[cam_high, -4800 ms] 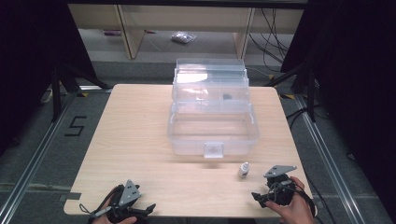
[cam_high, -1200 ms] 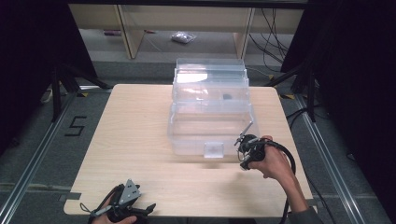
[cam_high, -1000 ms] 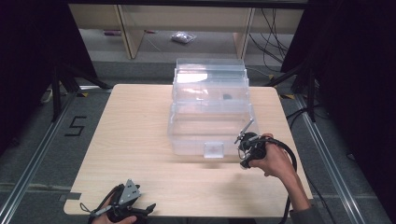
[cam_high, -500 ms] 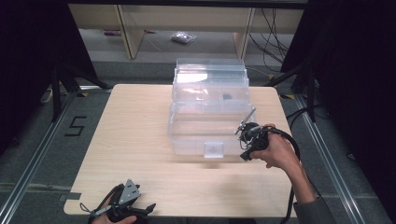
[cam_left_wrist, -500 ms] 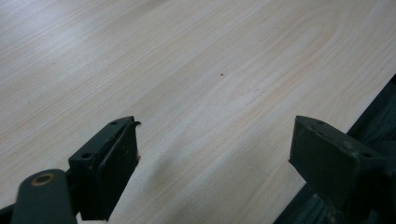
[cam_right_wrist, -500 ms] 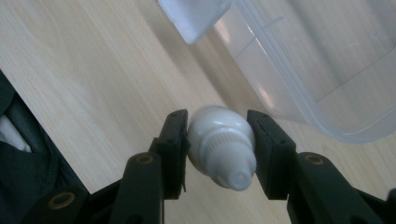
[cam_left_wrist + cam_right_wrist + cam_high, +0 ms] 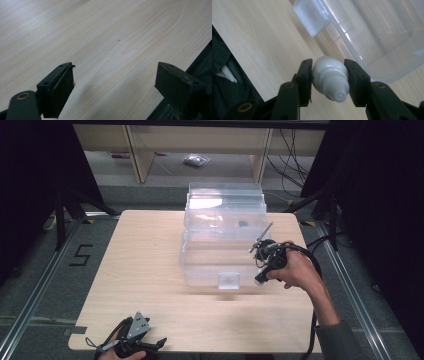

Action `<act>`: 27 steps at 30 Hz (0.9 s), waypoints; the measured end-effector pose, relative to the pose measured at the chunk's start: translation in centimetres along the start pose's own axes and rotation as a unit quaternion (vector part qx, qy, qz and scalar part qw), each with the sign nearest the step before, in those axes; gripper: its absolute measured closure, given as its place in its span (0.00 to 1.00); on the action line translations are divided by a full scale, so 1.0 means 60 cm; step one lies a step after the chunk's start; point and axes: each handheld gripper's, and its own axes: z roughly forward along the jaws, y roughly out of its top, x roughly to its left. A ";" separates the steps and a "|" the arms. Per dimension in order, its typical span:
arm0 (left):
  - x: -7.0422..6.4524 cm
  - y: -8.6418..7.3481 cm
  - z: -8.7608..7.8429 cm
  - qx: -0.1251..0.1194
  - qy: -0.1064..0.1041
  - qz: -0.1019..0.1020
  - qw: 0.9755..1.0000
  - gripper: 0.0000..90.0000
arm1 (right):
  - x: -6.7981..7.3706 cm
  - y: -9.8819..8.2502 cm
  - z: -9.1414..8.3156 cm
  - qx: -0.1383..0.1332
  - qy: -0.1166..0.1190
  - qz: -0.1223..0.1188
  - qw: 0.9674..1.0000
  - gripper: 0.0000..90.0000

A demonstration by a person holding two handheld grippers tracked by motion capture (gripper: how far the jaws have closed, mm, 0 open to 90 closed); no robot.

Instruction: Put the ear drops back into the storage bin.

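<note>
The right claw [image 7: 329, 82] is clamped on a small white bottle [image 7: 329, 78], both pads pressing its sides, nozzle end toward the camera. In the high view, the right claw [image 7: 264, 262] hangs right of centre, at the near right corner of the clear box [image 7: 222, 247], above the surface [image 7: 150, 265]. The step in hand looks like carrying the bottle to the box. The next move probably calls for lifting it over the box's rim, then letting go inside. The left claw [image 7: 115, 82] rests wide open and empty at the lower left of the high view.
</note>
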 end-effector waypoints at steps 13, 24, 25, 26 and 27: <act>-0.001 0.000 0.002 -0.004 -0.003 -0.006 1.000 0.17 | -0.041 0.032 -0.029 -0.010 -0.009 0.017 1.000 0.67; 0.001 0.000 0.003 -0.005 -0.006 -0.009 1.000 0.17 | -0.088 0.045 -0.012 -0.008 -0.010 0.047 0.999 0.67; 0.001 0.000 0.003 -0.005 -0.006 -0.010 1.000 0.16 | -0.093 0.047 -0.009 -0.007 -0.010 0.047 0.999 0.67; 0.002 0.000 0.003 0.000 -0.006 -0.005 1.000 0.16 | -0.098 0.048 -0.005 -0.006 -0.012 0.051 0.999 0.67; 0.002 0.000 0.003 0.000 -0.006 -0.007 1.000 0.17 | -0.103 0.050 -0.001 -0.004 -0.010 0.057 0.998 0.67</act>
